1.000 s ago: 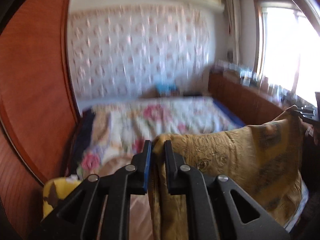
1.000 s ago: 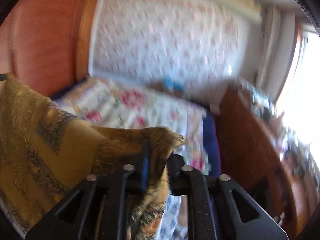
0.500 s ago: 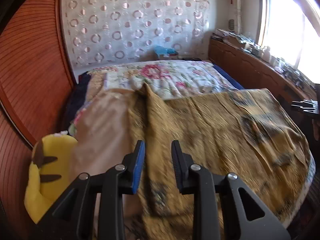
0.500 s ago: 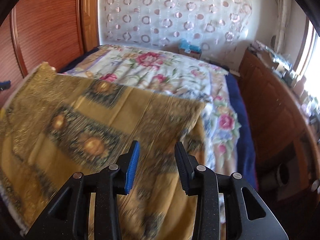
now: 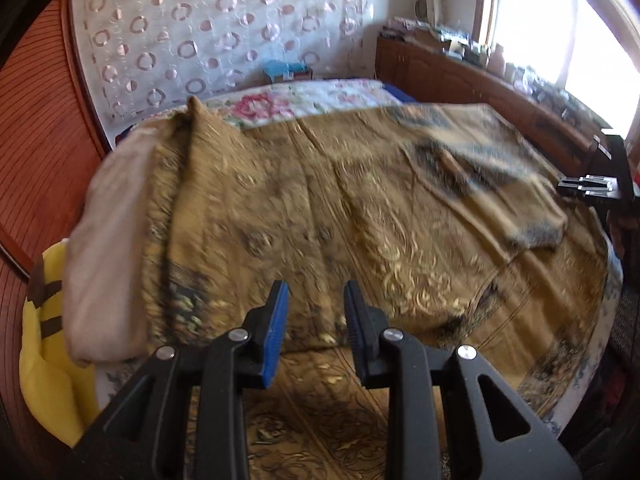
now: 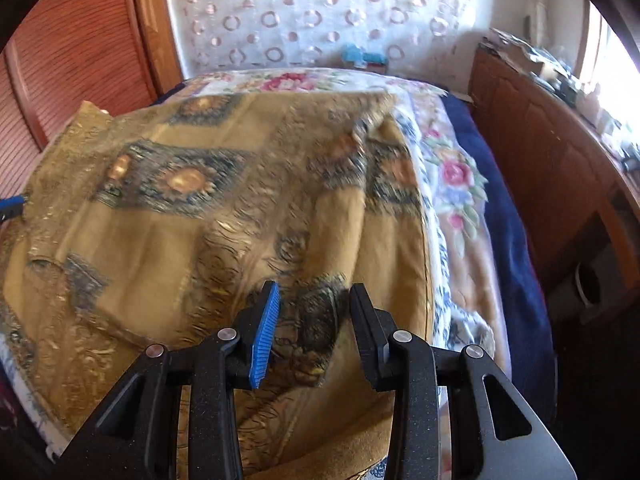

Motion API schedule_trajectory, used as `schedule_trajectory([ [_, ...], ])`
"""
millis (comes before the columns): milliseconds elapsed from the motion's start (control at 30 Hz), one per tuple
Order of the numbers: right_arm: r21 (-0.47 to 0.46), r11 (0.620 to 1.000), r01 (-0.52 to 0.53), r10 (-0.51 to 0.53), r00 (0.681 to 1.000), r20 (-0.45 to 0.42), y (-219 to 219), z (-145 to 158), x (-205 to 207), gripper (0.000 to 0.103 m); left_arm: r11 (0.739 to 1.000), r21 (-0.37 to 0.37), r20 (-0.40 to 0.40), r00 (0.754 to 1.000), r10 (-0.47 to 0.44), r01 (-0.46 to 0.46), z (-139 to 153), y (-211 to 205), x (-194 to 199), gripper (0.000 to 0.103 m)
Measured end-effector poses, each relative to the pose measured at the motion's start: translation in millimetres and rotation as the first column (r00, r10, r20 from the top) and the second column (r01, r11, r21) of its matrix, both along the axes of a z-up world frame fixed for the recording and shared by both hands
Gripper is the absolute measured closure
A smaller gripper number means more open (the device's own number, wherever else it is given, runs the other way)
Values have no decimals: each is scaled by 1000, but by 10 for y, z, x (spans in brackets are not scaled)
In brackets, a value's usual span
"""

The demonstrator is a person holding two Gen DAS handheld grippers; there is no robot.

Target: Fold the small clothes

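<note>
The gold patterned cloth (image 5: 360, 216) lies spread on the bed (image 6: 456, 184), folded over on itself, its fold edge running crosswise just ahead of both grippers. The left gripper (image 5: 314, 316) and the right gripper (image 6: 314, 316) hang over its near part, fingers spread and holding nothing, their jaws having just been opening. Each is about equally near its own end of the fold edge.

Left gripper (image 5: 316, 312) parted above folded golden cloth (image 5: 360, 208) on bed, yellow plush toy (image 5: 44, 344) beside it
</note>
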State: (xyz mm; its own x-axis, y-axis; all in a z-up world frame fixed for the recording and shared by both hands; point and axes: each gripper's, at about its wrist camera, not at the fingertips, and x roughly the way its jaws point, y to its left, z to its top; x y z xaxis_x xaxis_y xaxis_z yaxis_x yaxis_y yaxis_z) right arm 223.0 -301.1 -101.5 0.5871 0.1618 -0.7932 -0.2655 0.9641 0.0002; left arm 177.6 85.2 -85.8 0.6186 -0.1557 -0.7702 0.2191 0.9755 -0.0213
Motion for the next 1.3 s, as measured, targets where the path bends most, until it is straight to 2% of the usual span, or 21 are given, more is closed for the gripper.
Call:
schedule_trajectory([
  [233, 13, 1000, 18, -18, 999, 49, -11, -28, -90, 66, 998, 60, -19, 1000, -8, 9, -232, -131, 26, 76],
  [300, 20, 1000, 19, -20, 999, 48, -24, -28, -93, 65, 998, 62, 4, 1000, -7, 7, -235, -134, 16, 75],
  [500, 24, 1000, 16, -17, 999, 47, -45, -33, -87, 64, 1000, 5, 14, 1000, 17, -17, -277, -70, 31, 74],
  [867, 26, 1000, 16, -18, 999, 47, -38, -43, -83, 64, 999, 11, 14, 999, 32, -32, -284, -35, 18, 71],
  [1000, 25, 1000, 16, -18, 999, 48, -38, -45, -85, 64, 998, -8, -4, 998, 55, -55, -235, 41, -71, 71],
  [1100, 25, 1000, 16, -18, 999, 47, -41, -45, -84, 64, 995, -28, 52, 994, 97, -96, -77, 183, -226, 71],
  [1300, 25, 1000, 16, -18, 999, 48, -40, -47, -85, 64, 984, 40, 124, 978, 166, -172, 137, 369, -346, 71],
])
